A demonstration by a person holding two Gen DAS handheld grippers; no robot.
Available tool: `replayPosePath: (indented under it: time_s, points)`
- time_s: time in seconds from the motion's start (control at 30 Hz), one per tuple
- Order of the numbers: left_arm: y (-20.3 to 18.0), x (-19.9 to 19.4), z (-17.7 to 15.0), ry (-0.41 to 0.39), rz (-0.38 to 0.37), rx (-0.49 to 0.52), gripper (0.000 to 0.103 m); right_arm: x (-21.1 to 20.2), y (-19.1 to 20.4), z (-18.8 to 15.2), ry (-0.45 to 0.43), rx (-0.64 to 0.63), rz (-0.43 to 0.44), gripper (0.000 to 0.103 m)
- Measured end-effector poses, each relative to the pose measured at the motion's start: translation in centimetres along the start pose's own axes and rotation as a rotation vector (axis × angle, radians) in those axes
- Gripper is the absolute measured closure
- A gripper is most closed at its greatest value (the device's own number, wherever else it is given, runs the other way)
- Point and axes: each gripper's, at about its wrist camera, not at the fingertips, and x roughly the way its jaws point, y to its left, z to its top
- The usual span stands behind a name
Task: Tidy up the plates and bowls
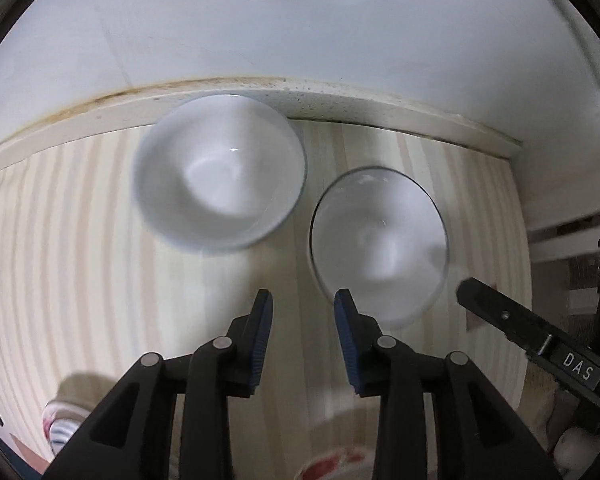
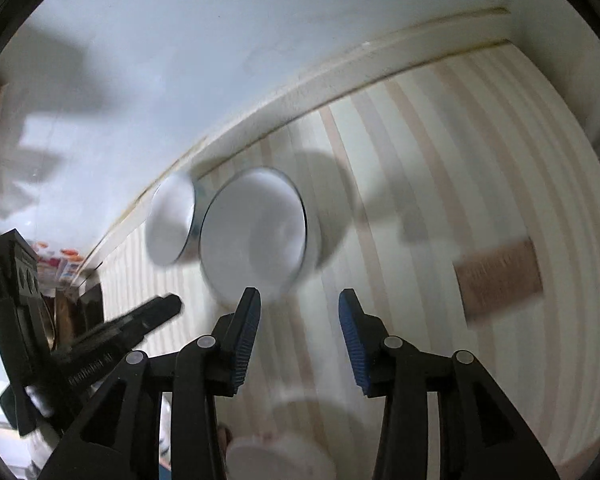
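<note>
I see even, cool indoor light in both views. Motion blur smears the two bowls [image 2: 256, 240] and the striped desk [image 2: 440, 160]. Soft shadows fall toward 2 o'clock. Fisheye bending curves the desk edge, with black corners.

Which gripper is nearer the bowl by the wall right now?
Left. The left gripper hovers open just short of the bowl by the wall; the right gripper sits farther off, behind the nearer bowl.
</note>
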Motion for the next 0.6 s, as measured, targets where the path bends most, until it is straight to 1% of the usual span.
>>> replayPosePath:
  time_s: [0.07, 0.13, 0.17, 0.2, 0.23, 0.27, 0.3, 0.37, 0.5, 0.6]
  points:
    - [-0.3, 1.7, 1.0, 0.024, 0.012, 0.001, 0.073, 1.7, 0.5, 1.6, 0.012, -0.011, -0.018, 0.06]
    - [-0.5, 2.4, 1.3, 0.032, 0.027, 0.01, 0.074, 3.4, 0.9, 2.5, 0.024, -0.028, -0.045, 0.061]
    - [-0.7, 2.9, 1.6, 0.029, 0.038, 0.022, 0.075, 3.9, 0.7, 3.1, 0.035, -0.031, -0.059, 0.067]
    - [-0.8, 3.1, 1.7, 0.026, 0.041, 0.029, 0.078, 4.6, 0.7, 3.6, 0.045, -0.033, -0.073, 0.077]
    - [-1.0, 3.2, 1.8, 0.019, 0.036, 0.037, 0.085, 5.5, 0.7, 3.8, 0.054, -0.034, -0.086, 0.081]
    - [-1.3, 3.3, 1.9, 0.016, 0.026, 0.051, 0.087, 6.0, 0.5, 4.1, 0.061, -0.033, -0.096, 0.088]
    - [-1.4, 3.3, 2.0, 0.015, 0.028, 0.059, 0.087, 6.4, 0.4, 4.2, 0.059, -0.031, -0.09, 0.09]
    - [-1.8, 3.2, 1.9, 0.007, 0.042, 0.083, 0.087, 6.6, 0.4, 4.3, 0.055, -0.034, -0.084, 0.092]
    - [-2.1, 3.1, 1.8, 0.006, 0.041, 0.093, 0.087, 6.4, 0.6, 4.1, 0.039, -0.046, -0.107, 0.092]
    - [-2.6, 2.4, 1.5, -0.011, 0.044, 0.107, 0.087, 6.3, 0.6, 3.8, 0.039, -0.053, -0.116, 0.092]
